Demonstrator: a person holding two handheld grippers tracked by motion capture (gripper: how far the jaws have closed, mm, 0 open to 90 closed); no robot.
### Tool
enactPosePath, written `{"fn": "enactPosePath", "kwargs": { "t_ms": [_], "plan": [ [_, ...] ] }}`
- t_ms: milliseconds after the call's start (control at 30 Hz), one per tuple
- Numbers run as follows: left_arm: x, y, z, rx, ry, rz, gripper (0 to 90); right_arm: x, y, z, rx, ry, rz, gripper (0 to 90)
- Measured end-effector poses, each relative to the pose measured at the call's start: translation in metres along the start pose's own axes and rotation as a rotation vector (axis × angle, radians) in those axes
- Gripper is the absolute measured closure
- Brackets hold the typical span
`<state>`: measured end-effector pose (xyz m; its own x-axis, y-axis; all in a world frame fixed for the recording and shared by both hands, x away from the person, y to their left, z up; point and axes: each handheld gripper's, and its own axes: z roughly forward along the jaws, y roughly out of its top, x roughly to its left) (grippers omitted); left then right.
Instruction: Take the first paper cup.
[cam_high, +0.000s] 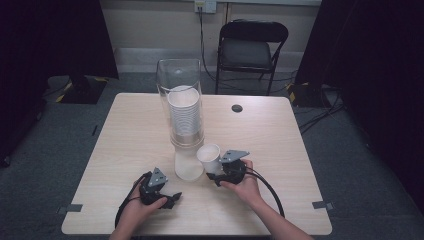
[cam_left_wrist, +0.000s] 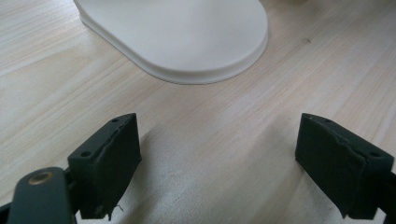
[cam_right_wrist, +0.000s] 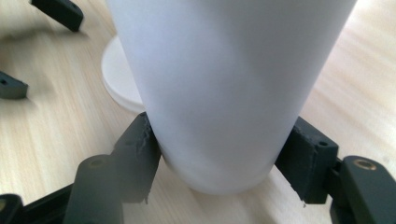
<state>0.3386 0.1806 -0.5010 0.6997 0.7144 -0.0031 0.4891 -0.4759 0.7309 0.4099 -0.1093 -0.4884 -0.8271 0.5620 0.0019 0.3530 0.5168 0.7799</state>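
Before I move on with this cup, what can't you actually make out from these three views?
- Bottom of the held cup: the right gripper view is blurred there, so whether it touches the table is unclear.
- Cup's inside: too small in the high view, top cut off in the right gripper view.
- White base: cropped by the left gripper view's top edge.
- Number of stacked cups: too small, behind the clear tube wall.

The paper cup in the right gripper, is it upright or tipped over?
Upright. The paper cup has its open mouth facing up, and the right gripper clamps its lower wall just above the table.
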Motion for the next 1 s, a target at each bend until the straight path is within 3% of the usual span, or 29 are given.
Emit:
{"fn": "enactPosePath", "kwargs": {
  "t_ms": [133, 200, 233, 433, 500, 533, 733, 833, 1000],
  "plan": [
    [0.000, 0.000, 0.000, -0.005, 0.000, -0.005, 13.7, -0.003, -0.006, 0.003, 0.018, 0.005, 0.008, 35.0],
    [0.000, 0.000, 0.001, -0.013, 0.013, -0.020, 15.6, -0.002, -0.009, 0.004, 0.023, 0.007, 0.008, 34.9],
    [0.001, 0.002, 0.000, 0.006, 0.023, -0.012, 15.8, -0.002, -0.011, 0.005, 0.030, 0.011, 0.008, 34.8],
    [0.000, 0.005, 0.005, -0.025, 0.067, -0.063, 19.6, -0.003, -0.013, 0.002, 0.037, 0.002, -0.012, 34.8],
    [0.000, 0.007, 0.006, -0.020, 0.079, -0.060, 20.4, -0.002, -0.013, 0.002, 0.037, 0.012, -0.015, 34.7],
    [-0.002, 0.011, 0.007, -0.044, 0.086, -0.086, 20.4, -0.001, -0.014, 0.001, 0.036, 0.013, -0.019, 34.7],
    [-0.013, 0.033, 0.004, -0.110, 0.108, -0.101, 20.0, 0.004, -0.015, 0.000, 0.038, 0.042, -0.040, 33.2],
    [-0.025, 0.047, 0.011, -0.137, 0.100, -0.112, 20.0, 0.005, -0.015, 0.000, 0.042, 0.033, -0.042, 26.2],
    [-0.033, 0.052, 0.020, -0.092, 0.089, -0.068, 20.1, 0.005, -0.017, -0.002, 0.054, 0.022, -0.035, 20.4]
  ]
}}
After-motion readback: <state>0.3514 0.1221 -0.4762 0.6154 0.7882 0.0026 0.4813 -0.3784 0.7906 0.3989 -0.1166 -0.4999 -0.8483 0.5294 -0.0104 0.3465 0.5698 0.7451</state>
